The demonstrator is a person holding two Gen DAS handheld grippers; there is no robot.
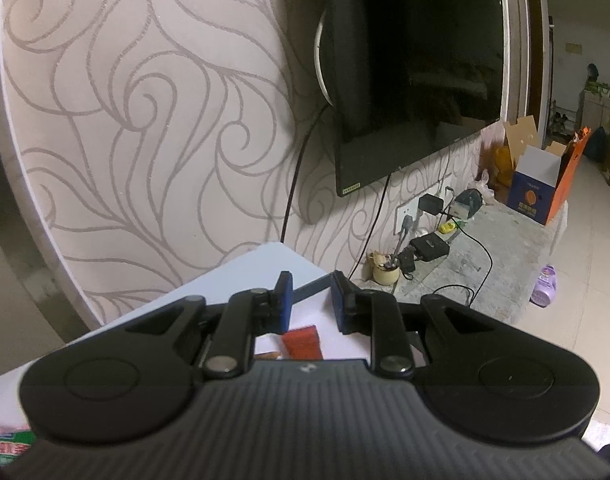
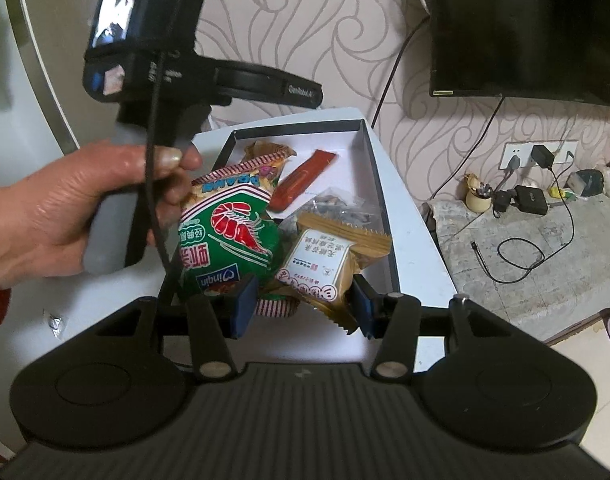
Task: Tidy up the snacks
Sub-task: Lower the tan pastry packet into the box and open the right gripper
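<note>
The right claw (image 2: 301,306) pinches a tan biscuit packet (image 2: 325,264) between its blue pads, low over the near end of a shallow white box (image 2: 379,168) on the white tabletop (image 2: 429,248). Just left of it leans a green prawn-cracker bag (image 2: 229,236); farther in the box lie a clear wrapped snack (image 2: 337,206) and a red sachet (image 2: 303,182). The left claw (image 1: 311,300) holds nothing, its pads narrowly apart, gripped by a hand (image 2: 89,208). Beyond, a television (image 2: 525,28) hangs on the patterned wall.
</note>
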